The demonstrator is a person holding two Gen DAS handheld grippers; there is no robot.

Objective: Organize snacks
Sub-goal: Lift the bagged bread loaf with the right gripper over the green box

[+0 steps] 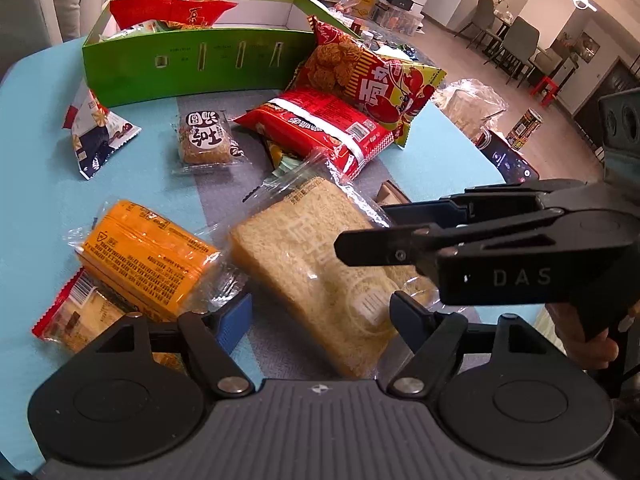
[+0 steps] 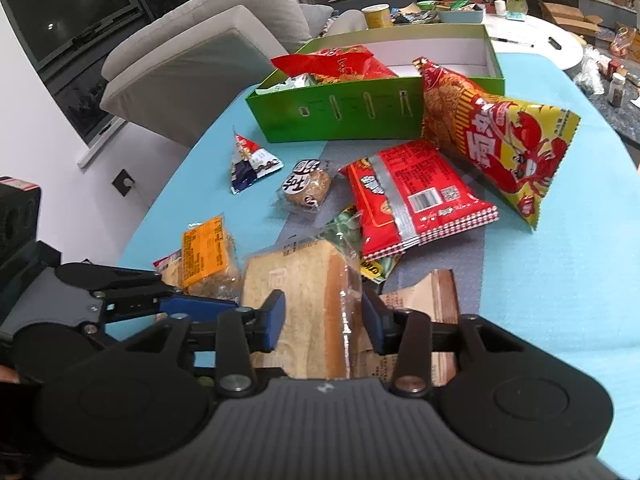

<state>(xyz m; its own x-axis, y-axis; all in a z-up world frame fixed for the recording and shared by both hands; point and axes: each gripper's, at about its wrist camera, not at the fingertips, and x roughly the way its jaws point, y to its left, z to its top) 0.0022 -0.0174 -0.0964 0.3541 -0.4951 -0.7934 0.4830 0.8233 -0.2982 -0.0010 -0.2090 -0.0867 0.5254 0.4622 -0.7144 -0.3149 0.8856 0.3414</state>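
Bottom centre of both wrist views: clear-wrapped bread slab [image 1: 316, 264] lying on the blue table [image 1: 48, 200]. Left gripper [image 1: 320, 320] straddles its near end, jaws apart, blue pads not plainly pressing the wrap. Right gripper [image 2: 324, 316] also has the bread between its blue pads; they sit just beside or touching the wrapper, cannot tell if clamped. In the left view the right gripper crosses in from the right edge over the bread. Lower left: orange-labelled packet [image 1: 148, 256] just beside the bread, resting on a red-edged packet [image 1: 76, 312]. Mid-frame: round cake in clear wrap [image 1: 206, 138], triangular pouch [image 1: 96, 132], red flat packet [image 1: 324, 128] and, tilted behind it, a large crayfish-print bag [image 1: 368, 76]. Upper centre: green box [image 1: 192, 68], open-topped, holding a red bag [image 1: 172, 10] and pale packets at its left end; the right end shows bare white lining.
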